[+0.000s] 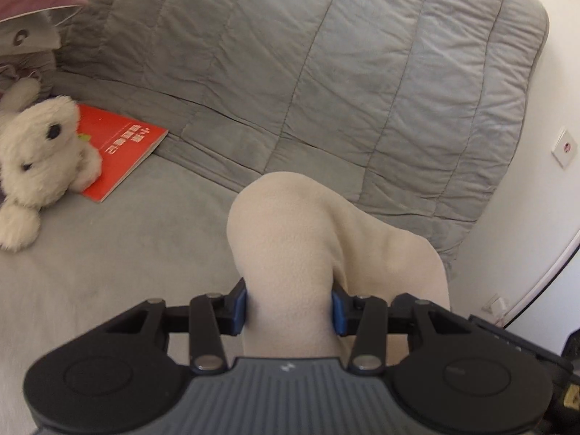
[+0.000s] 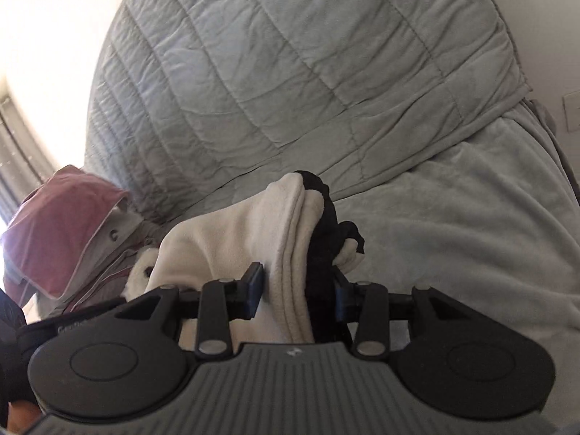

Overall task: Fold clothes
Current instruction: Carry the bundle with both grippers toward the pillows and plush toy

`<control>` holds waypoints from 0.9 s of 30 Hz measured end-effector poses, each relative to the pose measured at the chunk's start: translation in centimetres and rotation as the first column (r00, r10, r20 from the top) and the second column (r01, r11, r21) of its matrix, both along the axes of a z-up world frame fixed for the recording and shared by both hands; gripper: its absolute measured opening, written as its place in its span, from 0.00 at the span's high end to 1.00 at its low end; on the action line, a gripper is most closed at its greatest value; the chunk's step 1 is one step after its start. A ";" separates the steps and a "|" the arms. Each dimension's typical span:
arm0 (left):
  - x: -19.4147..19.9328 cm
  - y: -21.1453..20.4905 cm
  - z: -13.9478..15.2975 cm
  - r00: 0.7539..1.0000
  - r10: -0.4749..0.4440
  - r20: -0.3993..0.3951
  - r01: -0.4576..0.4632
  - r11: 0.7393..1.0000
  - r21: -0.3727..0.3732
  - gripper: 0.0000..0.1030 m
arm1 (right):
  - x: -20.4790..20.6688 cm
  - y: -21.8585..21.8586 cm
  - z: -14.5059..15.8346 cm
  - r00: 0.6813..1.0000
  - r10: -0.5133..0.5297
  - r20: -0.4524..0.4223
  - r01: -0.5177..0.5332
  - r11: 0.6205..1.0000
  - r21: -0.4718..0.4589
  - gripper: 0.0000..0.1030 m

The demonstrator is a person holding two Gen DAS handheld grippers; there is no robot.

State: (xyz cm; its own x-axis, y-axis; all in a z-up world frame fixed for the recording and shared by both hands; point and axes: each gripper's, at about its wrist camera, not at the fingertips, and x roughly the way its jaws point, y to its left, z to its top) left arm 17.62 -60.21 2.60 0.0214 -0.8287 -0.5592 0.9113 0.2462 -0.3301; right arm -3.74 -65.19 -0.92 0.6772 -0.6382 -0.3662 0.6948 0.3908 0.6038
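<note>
A cream fleece garment [image 1: 293, 239] bulges up between the blue pads of my left gripper [image 1: 289, 310], which is shut on it above the grey bed cover [image 1: 127, 253]. In the right wrist view the same cream fleece [image 2: 232, 239] shows a stitched hem and a black part [image 2: 322, 224] bunched beside it. My right gripper [image 2: 298, 291] is shut on that hem and black fabric. The garment hangs lifted off the bed between both grippers; its lower part is hidden under the gripper bodies.
A white plush toy [image 1: 40, 152] lies on a red booklet [image 1: 119, 148] at the left. A pink and grey jacket [image 2: 69, 228] is heaped by the quilted grey headboard cover [image 1: 326, 72]. A white wall with a socket [image 1: 563, 148] is on the right.
</note>
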 end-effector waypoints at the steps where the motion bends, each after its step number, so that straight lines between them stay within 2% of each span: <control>1: 0.2 -0.7 -0.4 1.000 -0.004 0.013 0.004 1.000 0.009 0.57 | 0.3 -0.2 -0.5 1.000 -0.019 -0.006 0.019 1.000 -0.002 0.59; 4: 1.0 -3.1 -1.6 0.999 0.005 0.048 -0.008 0.999 0.049 0.54 | 0.9 -0.6 -1.7 0.998 -0.057 -0.029 0.057 0.998 0.003 0.59; 7: 1.2 -4.0 -2.6 0.996 0.057 0.074 -0.061 0.997 0.055 0.48 | 1.4 -1.5 -2.8 0.992 -0.082 -0.092 0.082 0.997 -0.006 0.59; 8: 1.2 -4.1 -2.9 0.994 0.073 0.082 -0.078 0.996 0.052 0.47 | 1.3 -1.5 -2.9 0.991 -0.081 -0.107 0.080 0.997 -0.015 0.56; 9: 1.4 -3.6 -2.8 0.992 0.088 0.087 -0.091 0.996 0.026 0.46 | 1.1 -1.5 -2.8 0.988 -0.086 -0.130 0.082 0.996 -0.029 0.46; 11: 1.6 -2.6 -2.3 0.988 0.123 0.097 -0.121 0.992 -0.027 0.46 | 0.4 -1.2 -2.5 0.981 -0.099 -0.169 0.088 0.994 -0.071 0.37; 14: 2.3 -1.6 -0.8 0.979 0.180 0.096 -0.169 0.979 -0.110 0.49 | -0.7 -0.6 -1.8 0.977 -0.123 -0.172 0.093 0.981 -0.172 0.37; 15: 2.3 -1.6 -0.4 0.978 0.181 0.100 -0.168 0.977 -0.129 0.55 | -0.6 -0.6 -1.6 0.973 -0.136 -0.184 0.093 0.969 -0.227 0.37; 16: 2.2 -1.7 0.0 0.978 0.180 0.105 -0.164 0.976 -0.145 0.58 | -0.3 -0.5 -1.3 0.969 -0.150 -0.197 0.091 0.955 -0.284 0.37; 17: 1.9 -2.2 0.2 0.979 0.169 0.117 -0.151 0.977 -0.151 0.59 | -0.1 -0.5 -1.0 0.964 -0.165 -0.209 0.087 0.937 -0.339 0.39; 19: 1.1 -3.6 -0.1 0.979 0.130 0.156 -0.108 0.985 -0.137 0.68 | 0.6 -1.2 -1.2 0.957 -0.141 -0.255 0.044 0.936 -0.350 0.46; 22: 0.2 -5.7 -0.9 0.974 0.070 0.214 -0.052 0.995 -0.088 0.76 | 1.7 -2.3 -1.6 0.941 -0.100 -0.324 -0.023 0.934 -0.355 0.59; 23: 0.1 -6.4 -1.3 0.973 0.060 0.223 -0.046 0.997 -0.068 0.77 | 2.1 -2.7 -1.8 0.934 -0.087 -0.347 -0.045 0.933 -0.356 0.67; 24: 0.1 -7.0 -1.7 0.972 0.052 0.230 -0.041 0.998 -0.051 0.78 | 2.5 -3.0 -1.9 0.926 -0.074 -0.370 -0.068 0.932 -0.356 0.79; 27: 0.3 -8.1 -2.8 0.972 0.043 0.231 -0.040 0.999 -0.017 0.80 | 3.6 -4.1 -2.3 0.899 -0.036 -0.437 -0.135 0.926 -0.353 0.87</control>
State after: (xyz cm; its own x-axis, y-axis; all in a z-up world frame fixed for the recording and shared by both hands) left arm 17.94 -68.34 -0.16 0.1831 -0.8313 -0.5247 0.9523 0.2825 -0.1153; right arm -0.09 -69.32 -3.24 0.5416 -0.7528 -0.3740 0.8238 0.5639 0.0579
